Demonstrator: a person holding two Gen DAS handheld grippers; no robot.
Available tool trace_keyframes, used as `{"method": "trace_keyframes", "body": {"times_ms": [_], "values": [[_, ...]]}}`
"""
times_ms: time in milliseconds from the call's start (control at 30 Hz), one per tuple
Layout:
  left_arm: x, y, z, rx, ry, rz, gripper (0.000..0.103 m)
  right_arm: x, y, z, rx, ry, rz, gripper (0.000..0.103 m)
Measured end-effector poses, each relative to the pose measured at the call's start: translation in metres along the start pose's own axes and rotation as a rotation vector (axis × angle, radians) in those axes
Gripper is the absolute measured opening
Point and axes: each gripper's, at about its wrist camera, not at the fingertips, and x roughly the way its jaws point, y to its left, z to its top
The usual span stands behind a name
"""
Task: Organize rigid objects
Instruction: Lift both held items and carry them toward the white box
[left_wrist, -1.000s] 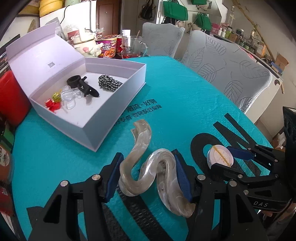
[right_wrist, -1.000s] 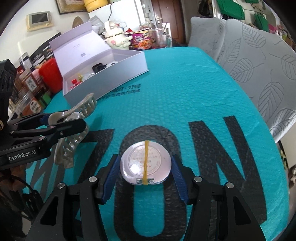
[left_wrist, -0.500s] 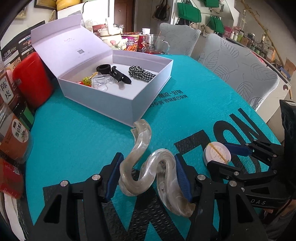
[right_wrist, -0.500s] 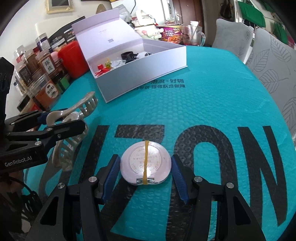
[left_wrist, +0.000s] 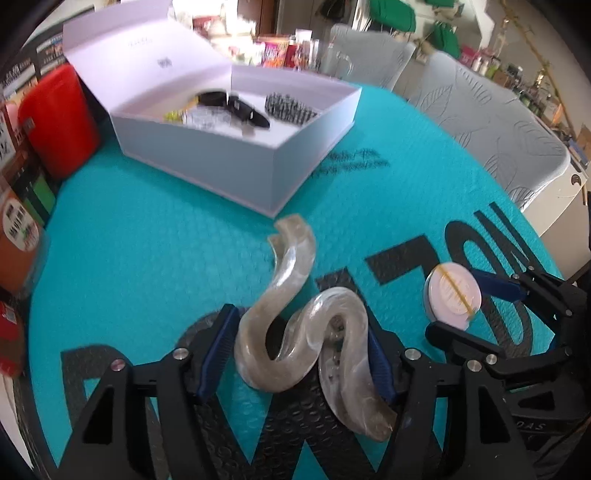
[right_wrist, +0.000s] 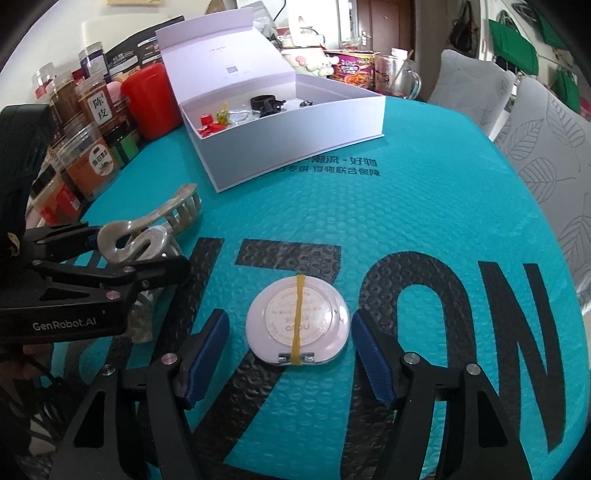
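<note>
My left gripper (left_wrist: 301, 360) is shut on a pearly beige hair claw clip (left_wrist: 295, 321), held just above the teal mat; it also shows in the right wrist view (right_wrist: 147, 236). My right gripper (right_wrist: 290, 356) is open, its blue pads a little apart from both sides of a round white compact (right_wrist: 297, 326) with a yellow rubber band, which lies on the mat. The compact also shows in the left wrist view (left_wrist: 452, 295). An open white box (right_wrist: 295, 136) stands further back, holding small black, clear, red and yellow items.
Jars and a red canister (right_wrist: 151, 99) line the table's left edge. A glass mug (right_wrist: 397, 75) and snack packets stand behind the box. Grey leaf-pattern chairs (right_wrist: 546, 147) stand at the right. Teal mat (right_wrist: 406, 206) with black letters covers the table.
My right gripper has opened and let go of the compact, which now lies on the mat. Both grippers have turned toward the box, which now looks closer. The left still holds the clip.
</note>
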Motion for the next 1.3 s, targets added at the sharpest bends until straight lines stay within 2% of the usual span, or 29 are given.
{"method": "trace_keyframes", "body": {"times_ms": [267, 333, 367, 533, 667, 1033, 1300], "values": [[-0.002, 0.001, -0.006, 0.006, -0.018, 0.000, 0.063, 0.001, -0.001, -0.002, 0.000, -0.013, -0.012, 0.069], [-0.003, 0.001, -0.007, 0.014, -0.020, 0.004, 0.063, 0.000, -0.002, -0.001, 0.004, -0.016, -0.039, 0.058], [-0.003, 0.002, -0.007, 0.009, -0.021, 0.002, 0.063, 0.000, -0.003, -0.001, 0.001, -0.014, -0.047, 0.056], [-0.006, 0.004, -0.009, -0.012, -0.018, 0.000, 0.063, -0.001, -0.005, 0.001, 0.005, -0.013, -0.041, 0.056], [-0.009, 0.004, -0.010, -0.020, -0.018, -0.010, 0.063, -0.004, -0.011, 0.001, 0.064, -0.016, -0.006, 0.056], [-0.039, 0.004, -0.012, -0.033, -0.097, 0.006, 0.063, -0.014, -0.005, 0.000, 0.095, -0.020, 0.035, 0.056], [-0.067, 0.004, -0.017, -0.037, -0.146, 0.041, 0.062, -0.035, 0.017, -0.006, 0.061, -0.077, 0.070, 0.056]]}}
